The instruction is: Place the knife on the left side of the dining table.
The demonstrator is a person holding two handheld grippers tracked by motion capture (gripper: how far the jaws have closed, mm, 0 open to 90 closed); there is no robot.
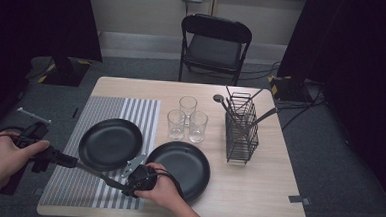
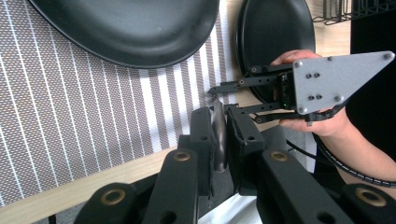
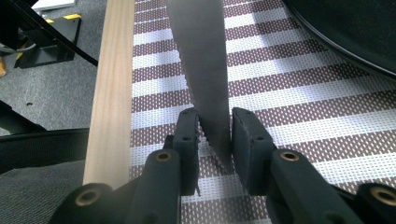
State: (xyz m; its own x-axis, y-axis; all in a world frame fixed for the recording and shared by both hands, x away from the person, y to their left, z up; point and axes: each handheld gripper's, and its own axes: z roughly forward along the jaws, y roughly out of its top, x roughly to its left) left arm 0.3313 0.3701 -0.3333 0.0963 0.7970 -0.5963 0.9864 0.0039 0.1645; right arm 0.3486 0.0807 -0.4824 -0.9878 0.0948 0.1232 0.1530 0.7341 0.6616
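Black wire rack (image 1: 241, 133) stands at the right of the wooden table (image 1: 256, 202), holding several utensils (image 1: 225, 104) upright, their handles sticking out above its rim. Three clear glasses (image 1: 187, 119) stand bunched together just left of it, with no liquid visible in them. Two black plates lie bare: one plate (image 1: 110, 143) on the striped placemat (image 1: 131, 110), the other plate (image 1: 188, 161) on the bare wood beside it.

A knife (image 3: 205, 70) is held over the near part of the placemat, between the two grippers. The left gripper (image 2: 219, 135) is clamped on the knife's handle end, which shows as a thin metal edge between its pads. The right gripper (image 3: 212, 140) has the tip of the serrated blade between its pads; the left pad sits against the blade, while a narrow gap shows on the right side. In the high view the right hand (image 1: 162, 187) rests at the rim of the nearer plate.
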